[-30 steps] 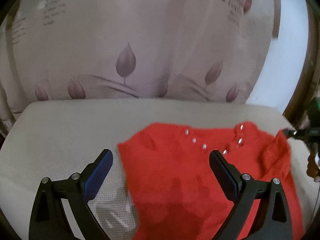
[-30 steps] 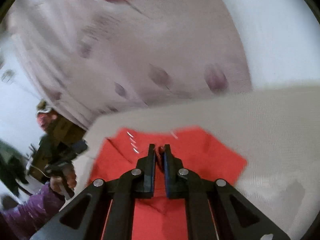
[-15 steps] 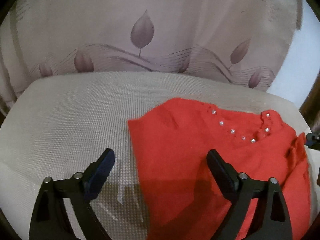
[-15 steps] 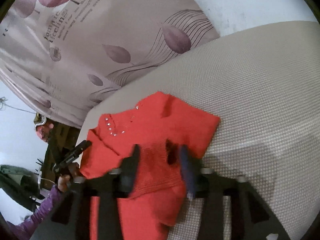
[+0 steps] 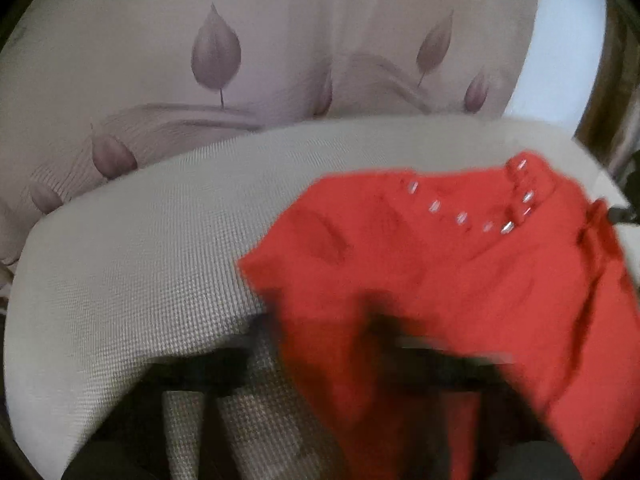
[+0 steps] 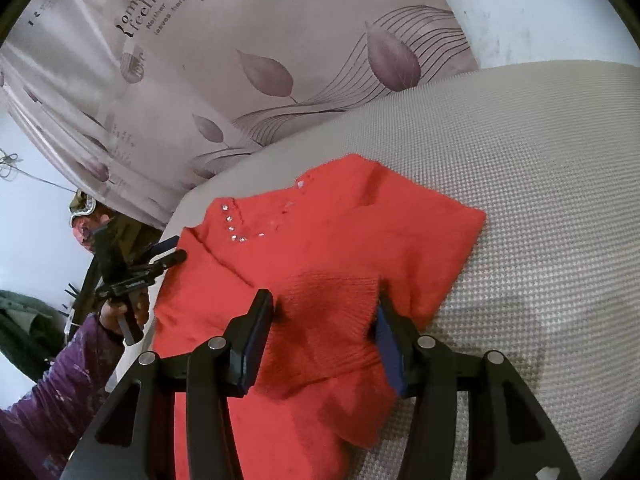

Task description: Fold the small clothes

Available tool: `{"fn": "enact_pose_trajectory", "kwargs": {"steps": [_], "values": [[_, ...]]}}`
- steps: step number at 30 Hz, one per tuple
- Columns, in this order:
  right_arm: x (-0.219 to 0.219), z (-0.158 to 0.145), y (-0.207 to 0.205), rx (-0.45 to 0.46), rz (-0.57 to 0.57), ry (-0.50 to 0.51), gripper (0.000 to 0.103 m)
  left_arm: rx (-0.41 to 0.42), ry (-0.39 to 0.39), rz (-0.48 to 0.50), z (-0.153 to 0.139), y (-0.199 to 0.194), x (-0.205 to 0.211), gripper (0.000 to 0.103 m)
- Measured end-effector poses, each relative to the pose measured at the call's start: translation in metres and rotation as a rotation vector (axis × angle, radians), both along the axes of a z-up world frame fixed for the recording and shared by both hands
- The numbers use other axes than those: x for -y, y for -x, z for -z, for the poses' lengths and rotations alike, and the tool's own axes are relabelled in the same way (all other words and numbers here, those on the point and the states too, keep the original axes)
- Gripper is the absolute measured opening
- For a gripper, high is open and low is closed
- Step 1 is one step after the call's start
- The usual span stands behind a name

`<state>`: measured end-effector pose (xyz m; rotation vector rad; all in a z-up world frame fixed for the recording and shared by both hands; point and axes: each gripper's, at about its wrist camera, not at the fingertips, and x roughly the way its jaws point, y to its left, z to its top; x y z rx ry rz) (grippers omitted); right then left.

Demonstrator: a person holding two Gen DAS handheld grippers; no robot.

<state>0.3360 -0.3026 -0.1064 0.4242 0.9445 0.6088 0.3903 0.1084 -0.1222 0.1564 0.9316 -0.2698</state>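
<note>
The red knitted sweater (image 6: 320,264) lies on the grey woven cushion (image 6: 540,168). Only the right wrist view shows the left gripper (image 6: 170,250) (jaws just closed) at the sweater's far edge, its handle in a purple-sleeved hand (image 6: 124,308). The right gripper (image 6: 324,340) points downward, parted, straddling a ribbed fold.

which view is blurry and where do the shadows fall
Left wrist view: motion-smeared, worst along the bottom, where the left gripper is a dark streak over the red sweater. Right wrist view: sharp; the right gripper shadows the sweater cuff and grey cushion.
</note>
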Motion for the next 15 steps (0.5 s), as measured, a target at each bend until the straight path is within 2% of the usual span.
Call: {"fn": "enact_pose_trajectory", "kwargs": {"steps": [2, 4, 6, 10, 12, 15], "values": [[0.0, -0.001, 0.001, 0.007, 0.004, 0.003, 0.046, 0.02, 0.023, -0.037, -0.004, 0.0, -0.003, 0.008], [0.0, -0.004, 0.002, 0.025, 0.008, 0.009, 0.04, 0.044, 0.026, -0.08, -0.006, 0.001, -0.005, 0.007], [0.0, -0.006, 0.002, 0.033, 0.007, 0.009, 0.025, 0.096, 0.009, -0.138, -0.011, 0.006, -0.011, 0.006], [0.002, -0.01, 0.002, 0.052, 0.026, -0.003, 0.019, 0.112, 0.088, -0.248, -0.012, 0.004, -0.04, 0.006], [0.005, -0.008, 0.001, 0.046, 0.039, -0.005, 0.016, 0.082, 0.118, -0.223, -0.005, 0.003, -0.043, 0.006], [0.008, 0.0, -0.002, 0.023, 0.048, -0.011, 0.016, 0.099, 0.027, -0.175, 0.005, 0.012, -0.029, 0.006]]}}
